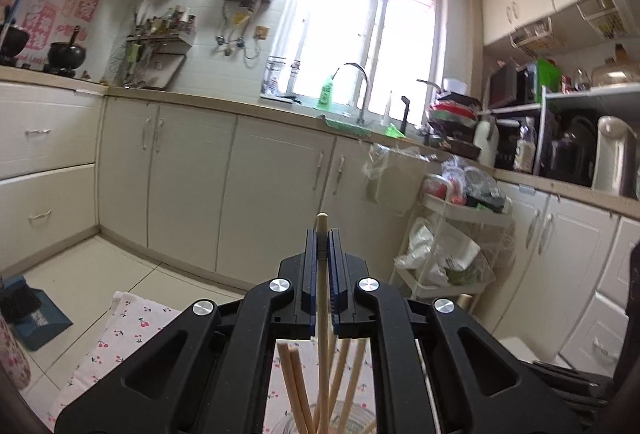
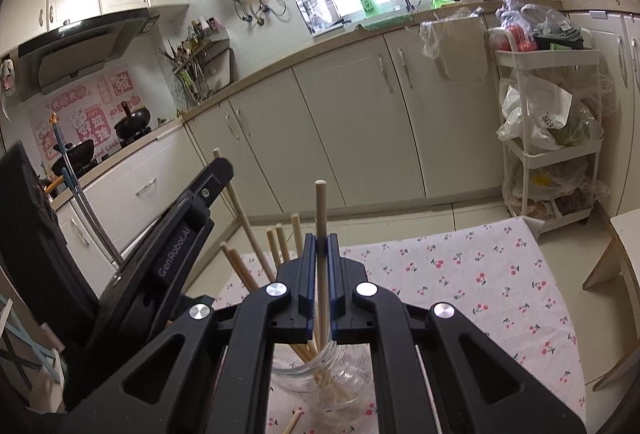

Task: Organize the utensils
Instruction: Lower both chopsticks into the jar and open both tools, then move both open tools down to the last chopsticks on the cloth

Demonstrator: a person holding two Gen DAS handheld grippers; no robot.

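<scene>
— Wooden chopstick (image 1: 322, 298) upright, pinched by the left gripper (image 1: 322, 246) fingers?
— Yes. Right gripper (image 2: 321, 246) fingers pinch another chopstick (image 2: 321, 234), standing in the glass jar (image 2: 320, 390) on the cherry-print cloth (image 2: 460, 282).

Black tool (image 2: 321, 240) (blue pads, silver screws)

chopsticks (image 2: 321, 234): pale matt wood | jar (image 2: 320, 374): clear glossy glass | tablecloth (image 2: 460, 274): printed cloth

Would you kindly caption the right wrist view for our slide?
Right hand-held gripper clamps one wooden chopstick upright above a glass jar of chopsticks on cherry-print cloth.
</scene>
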